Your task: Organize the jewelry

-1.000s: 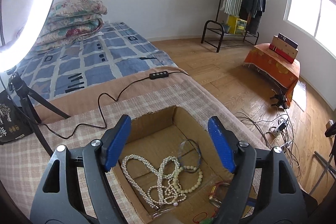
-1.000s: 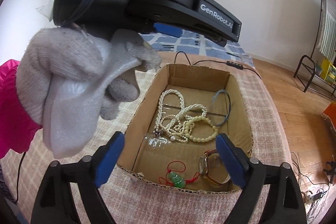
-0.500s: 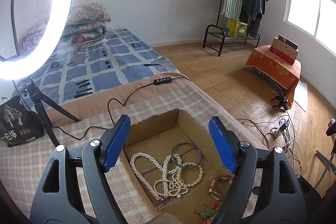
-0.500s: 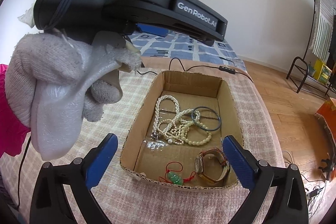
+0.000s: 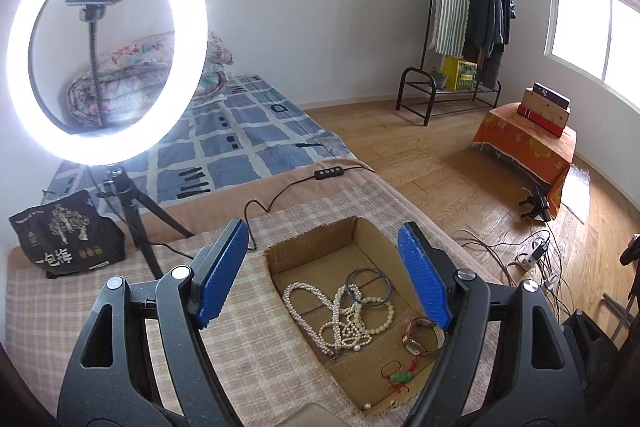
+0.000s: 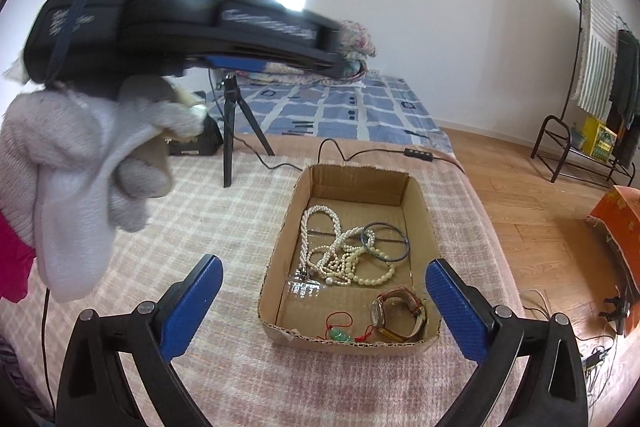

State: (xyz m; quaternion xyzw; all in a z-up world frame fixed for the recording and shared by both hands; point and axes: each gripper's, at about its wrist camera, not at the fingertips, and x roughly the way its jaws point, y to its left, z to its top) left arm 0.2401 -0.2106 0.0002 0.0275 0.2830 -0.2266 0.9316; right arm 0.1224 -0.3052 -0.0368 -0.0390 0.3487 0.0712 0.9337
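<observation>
- Shallow brown cardboard box (image 6: 418,211) sits on the pink-and-cream checked blanket (image 6: 224,211).
- Inside, all loose on the floor: white pearl necklace strands (image 6: 320,247) tangled with a cream bead bracelet (image 6: 374,277) and a thin dark bangle (image 6: 394,239); brown-strap wristwatch (image 6: 394,315) and green pendant on red cord (image 6: 340,333) at the near end.
- Left gripper (image 5: 320,275): blue pads spread, nothing between them, above the box.
- Right gripper (image 6: 324,307): jaws have just been opening, now wide apart, empty.
- Gloved hand (image 6: 80,167) holds the left gripper.
</observation>
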